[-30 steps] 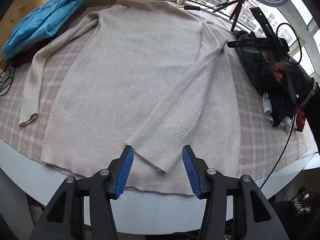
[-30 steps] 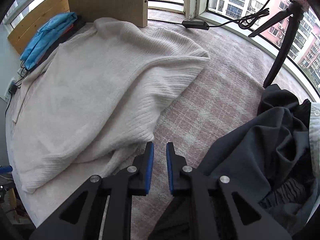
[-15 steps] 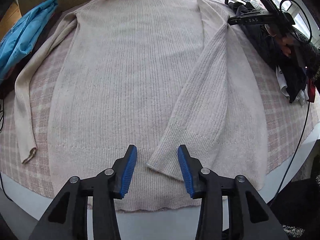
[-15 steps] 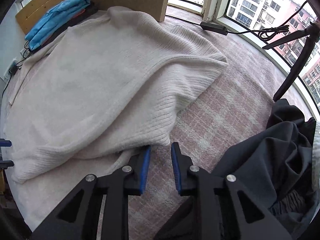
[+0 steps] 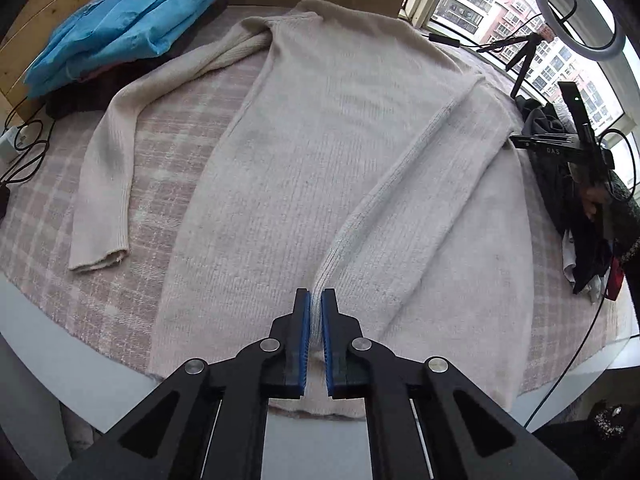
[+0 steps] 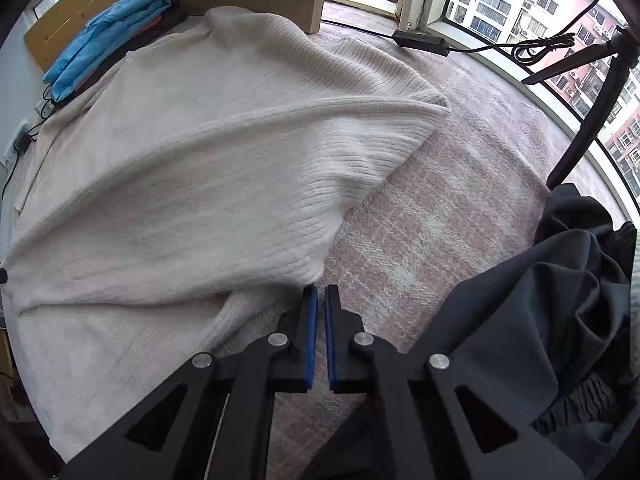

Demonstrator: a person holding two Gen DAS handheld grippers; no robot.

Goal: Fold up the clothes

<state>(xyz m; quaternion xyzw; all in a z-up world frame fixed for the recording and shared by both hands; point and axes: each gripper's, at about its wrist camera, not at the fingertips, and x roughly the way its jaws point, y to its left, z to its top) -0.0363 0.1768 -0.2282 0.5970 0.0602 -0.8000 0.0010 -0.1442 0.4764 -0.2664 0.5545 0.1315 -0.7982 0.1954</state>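
While left gripper [image 5: 315,300] pinches the sweater [image 5: 320,152] sleeve, right gripper [image 6: 321,294] is closed.

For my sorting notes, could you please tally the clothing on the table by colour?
Cream: 1, the sweater, spread flat.
Blue: 1, the folded garment.
Dark: 1 pile; its separate pieces cannot be counted.
Total: 3 groups.

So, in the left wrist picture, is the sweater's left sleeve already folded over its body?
No, that sleeve lies stretched on the checked cloth, beside the sweater body, not over it.
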